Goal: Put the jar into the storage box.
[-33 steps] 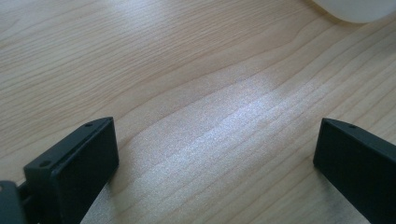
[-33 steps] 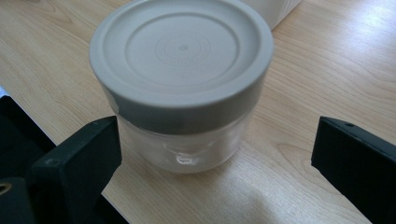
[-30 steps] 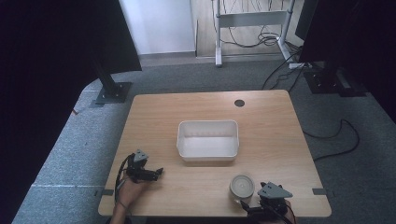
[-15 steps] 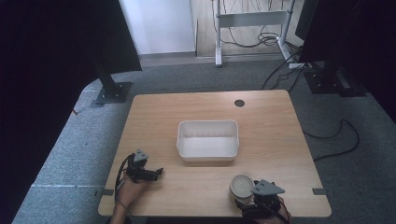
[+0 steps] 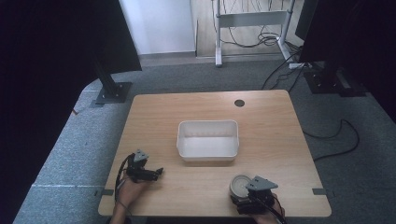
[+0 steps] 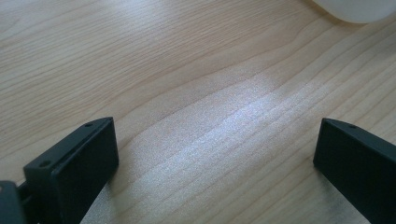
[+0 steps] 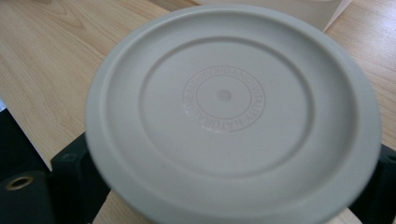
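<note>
Right gripper view: right gripper (image 7: 229, 186) w/ its two black jaws at either side of a round grey dish (image 7: 233, 112), which sits between them, underside up w/ embossed ring of lettering at centre; jaws look closed against its rim, so grasping the dish; wooden table (image 7: 42, 56) below, edge of white tub (image 7: 299, 9) at top. High view: right gripper (image 5: 243, 196) at near edge of table, right of centre, dish (image 5: 241, 185) just ahead of it, near the white tub (image 5: 208, 140) but apart from it; tub sits mid-table. Left gripper (image 5: 156, 172) low at near left, pointing right, well apart from tub and dish. Left gripper view: jaws spread wide, nothing between them, bare wood (image 6: 196, 93) beneath; released; corner of tub (image 6: 359, 9) top right.
</note>
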